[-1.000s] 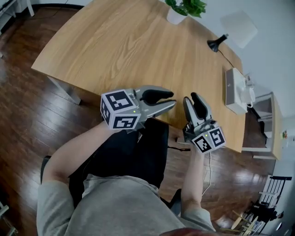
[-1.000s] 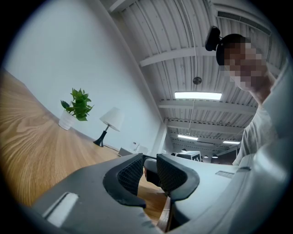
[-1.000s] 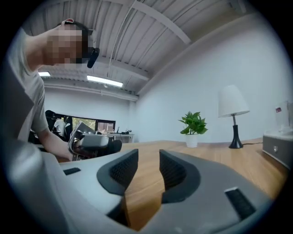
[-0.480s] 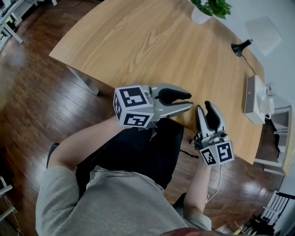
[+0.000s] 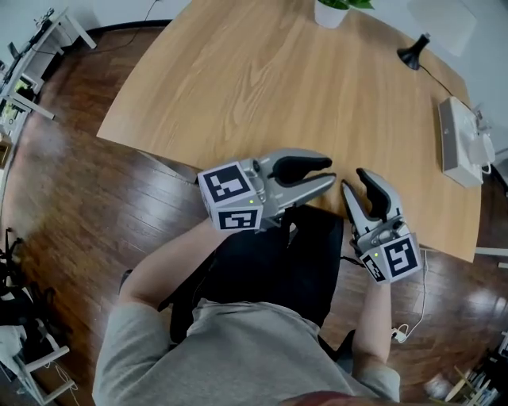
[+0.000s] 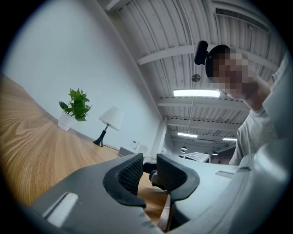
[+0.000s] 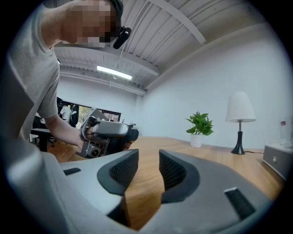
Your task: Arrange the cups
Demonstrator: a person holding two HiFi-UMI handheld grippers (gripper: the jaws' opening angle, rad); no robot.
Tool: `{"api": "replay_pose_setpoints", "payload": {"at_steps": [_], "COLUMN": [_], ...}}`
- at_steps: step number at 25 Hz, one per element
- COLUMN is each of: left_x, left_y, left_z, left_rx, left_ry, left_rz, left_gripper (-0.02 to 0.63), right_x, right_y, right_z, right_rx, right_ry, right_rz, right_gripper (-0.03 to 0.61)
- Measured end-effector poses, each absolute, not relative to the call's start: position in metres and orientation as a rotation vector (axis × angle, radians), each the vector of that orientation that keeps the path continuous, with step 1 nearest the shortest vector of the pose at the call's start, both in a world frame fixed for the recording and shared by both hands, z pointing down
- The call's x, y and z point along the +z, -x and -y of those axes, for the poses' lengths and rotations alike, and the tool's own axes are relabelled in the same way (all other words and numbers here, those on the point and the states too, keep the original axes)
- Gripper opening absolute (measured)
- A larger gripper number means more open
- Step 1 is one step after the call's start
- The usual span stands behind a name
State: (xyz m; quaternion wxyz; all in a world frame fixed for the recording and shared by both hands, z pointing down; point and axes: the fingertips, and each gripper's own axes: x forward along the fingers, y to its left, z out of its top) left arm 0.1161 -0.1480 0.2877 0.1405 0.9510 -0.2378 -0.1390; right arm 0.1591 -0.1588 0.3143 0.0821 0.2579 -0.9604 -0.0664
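Since a second ago the head view has swung, so that the table sits higher in the picture and its far end is cut by the top edge. The right gripper has drawn slightly back across the table's near edge. The left gripper has kept its place there.

Nearest, below the table's near edge, lie the person's black trousers over the dark wooden floor. Both grippers hover at that near edge, close beside each other, with their tips over the wood.

In the left gripper view the left gripper has its tongs spread by a narrow gap with nothing between the pads. In the right gripper view the right gripper has its tongs spread too, with only bare tabletop showing through the gap.

Further along the table's right side rests a white box. Past it, near the far end, stands a black-footed lamp, and beside that a potted plant.

No view shows where the cups are.
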Motion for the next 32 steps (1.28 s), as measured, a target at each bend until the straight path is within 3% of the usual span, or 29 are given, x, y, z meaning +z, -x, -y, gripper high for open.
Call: {"api": "replay_pose_setpoints", "payload": {"at_steps": [32], "left_x": [0.2914], "left_y": [-0.1158], "left_z": [0.1453], "left_rx": [-0.411], "left_ry": [-2.751], "left_rz": [0.685], "left_gripper": [0.089], "right_x": [0.3230], "right_y": [-0.1562], "right_z": [0.1531], "right_rx": [-0.269], "right_ry": [-0.759], "right_rz": [2.828], "right_gripper": [0.135]}}
